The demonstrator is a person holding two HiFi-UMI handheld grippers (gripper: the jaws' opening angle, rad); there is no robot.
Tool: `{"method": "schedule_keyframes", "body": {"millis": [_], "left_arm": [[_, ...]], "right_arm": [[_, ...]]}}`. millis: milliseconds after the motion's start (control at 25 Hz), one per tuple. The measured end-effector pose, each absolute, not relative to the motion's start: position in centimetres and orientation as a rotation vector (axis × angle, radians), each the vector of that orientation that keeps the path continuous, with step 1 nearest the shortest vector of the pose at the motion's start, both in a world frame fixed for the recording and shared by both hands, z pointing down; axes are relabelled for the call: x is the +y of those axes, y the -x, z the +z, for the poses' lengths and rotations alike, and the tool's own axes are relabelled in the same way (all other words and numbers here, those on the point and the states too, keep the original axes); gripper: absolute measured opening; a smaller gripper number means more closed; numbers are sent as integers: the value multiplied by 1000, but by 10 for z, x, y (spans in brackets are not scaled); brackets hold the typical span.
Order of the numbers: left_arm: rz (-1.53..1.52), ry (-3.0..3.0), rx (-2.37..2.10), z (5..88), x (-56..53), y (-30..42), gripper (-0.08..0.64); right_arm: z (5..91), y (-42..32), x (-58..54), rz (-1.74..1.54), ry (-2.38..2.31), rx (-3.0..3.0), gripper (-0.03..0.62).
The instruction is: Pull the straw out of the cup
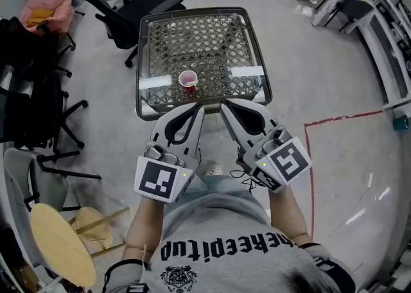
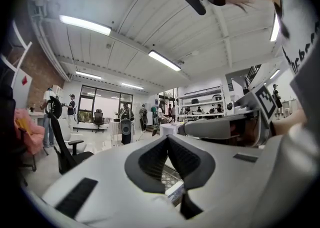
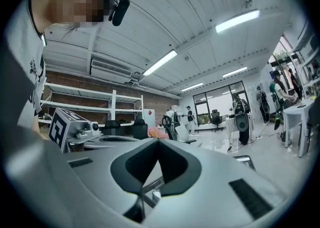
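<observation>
A small pink cup (image 1: 187, 80) stands on the glass table (image 1: 253, 41), near the middle of its near edge. I cannot make out a straw in it from the head view. My left gripper (image 1: 198, 107) and right gripper (image 1: 224, 104) are held side by side just short of that near edge, tips pointing at the table, with the cup a little beyond and between them. Both stand shut with nothing between the pads. In the left gripper view the left gripper (image 2: 167, 137) has its jaws meeting at the tip; the right gripper (image 3: 159, 141) looks the same in its own view.
Two white strips (image 1: 154, 82) (image 1: 247, 72) lie on the table, left and right of the cup. Black office chairs (image 1: 131, 2) stand at the left and back left. A round wooden stool (image 1: 61, 243) is at lower left. Red floor tape (image 1: 310, 157) runs at the right.
</observation>
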State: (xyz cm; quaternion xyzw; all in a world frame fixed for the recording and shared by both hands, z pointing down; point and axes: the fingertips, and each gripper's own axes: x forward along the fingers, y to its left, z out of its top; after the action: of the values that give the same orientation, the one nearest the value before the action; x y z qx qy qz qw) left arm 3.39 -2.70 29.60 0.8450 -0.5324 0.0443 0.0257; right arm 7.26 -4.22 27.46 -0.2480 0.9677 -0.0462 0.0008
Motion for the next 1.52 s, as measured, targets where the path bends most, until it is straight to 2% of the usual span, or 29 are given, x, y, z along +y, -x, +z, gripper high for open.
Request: {"method": "schedule_keyframes", "body": {"millis": [800, 1520], "left_arm": [[254, -2623, -1568, 325, -73, -24, 41], [426, -2696, -1272, 376, -123, 8, 122]], "right_arm": [[283, -74, -86, -189, 892, 3026, 12], [294, -42, -135, -280, 1155, 2978, 12]]}}
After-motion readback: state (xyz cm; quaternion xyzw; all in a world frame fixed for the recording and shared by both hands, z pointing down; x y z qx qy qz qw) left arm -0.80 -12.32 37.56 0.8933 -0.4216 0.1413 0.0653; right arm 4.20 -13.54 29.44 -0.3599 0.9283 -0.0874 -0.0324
